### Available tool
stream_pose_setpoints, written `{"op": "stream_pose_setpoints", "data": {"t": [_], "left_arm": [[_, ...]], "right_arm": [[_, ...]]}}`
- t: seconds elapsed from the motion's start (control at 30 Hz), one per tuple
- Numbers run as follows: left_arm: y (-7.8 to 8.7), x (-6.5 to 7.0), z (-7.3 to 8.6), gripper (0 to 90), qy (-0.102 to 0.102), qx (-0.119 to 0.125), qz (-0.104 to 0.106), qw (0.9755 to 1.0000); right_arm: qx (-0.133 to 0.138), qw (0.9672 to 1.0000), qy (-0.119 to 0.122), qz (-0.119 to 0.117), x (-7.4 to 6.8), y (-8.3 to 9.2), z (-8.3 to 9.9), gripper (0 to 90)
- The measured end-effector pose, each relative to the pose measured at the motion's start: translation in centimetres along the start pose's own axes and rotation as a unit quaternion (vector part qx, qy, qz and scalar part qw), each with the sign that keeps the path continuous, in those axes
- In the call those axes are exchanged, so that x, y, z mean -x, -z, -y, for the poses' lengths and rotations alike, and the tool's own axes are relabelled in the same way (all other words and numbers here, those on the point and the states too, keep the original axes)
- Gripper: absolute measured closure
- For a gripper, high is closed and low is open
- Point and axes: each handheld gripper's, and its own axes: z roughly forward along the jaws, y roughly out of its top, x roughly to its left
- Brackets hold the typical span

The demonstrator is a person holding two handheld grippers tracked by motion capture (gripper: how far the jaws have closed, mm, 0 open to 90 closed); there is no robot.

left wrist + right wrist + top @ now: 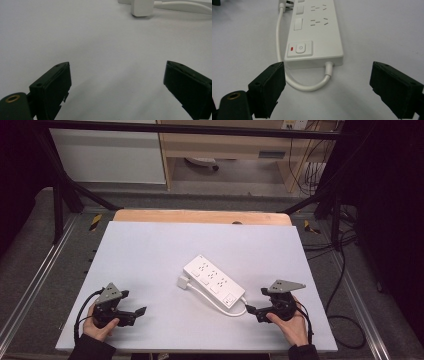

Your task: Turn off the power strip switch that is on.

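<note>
High view: both grippers, left (136,312) and right (253,309), rest wide open on the table; the right should probably approach the white power strip (214,281) squarely.

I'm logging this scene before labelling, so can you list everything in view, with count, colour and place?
Flat rectangular plastic power strip: one, white, lying diagonally at the middle of the table, switch end nearest the right gripper.
Round power cord: one, white, leaves the strip's near end, loops and runs back along its side.
Square plug block: one, white, on the table beside the strip's left side.
Table top: one, pale grey-white, with a wooden edge at the far side.
Left gripper: one, black, near left corner, jaws apart, holding nothing.
Right gripper: one, black, near right, jaws apart, aimed at the strip's cord end.
</note>
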Motion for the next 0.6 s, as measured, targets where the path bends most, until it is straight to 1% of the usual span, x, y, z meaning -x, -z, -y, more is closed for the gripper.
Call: {"op": "stream_pose_setpoints", "data": {"t": [0.3,0.6], "left_arm": [[0.0,0.0,0.0,7.6,0.000,0.000,-0.001,1.0000],[0.0,0.0,0.0,7.6,0.000,0.001,-0.001,1.0000]], "right_arm": [[0.003,1.0000,0.007,0.003,-0.6,-0.3,-0.7,19.9],[0.001,0.9999,0.010,0.012,-1.3,-0.8,-1.3,27.5]]}}
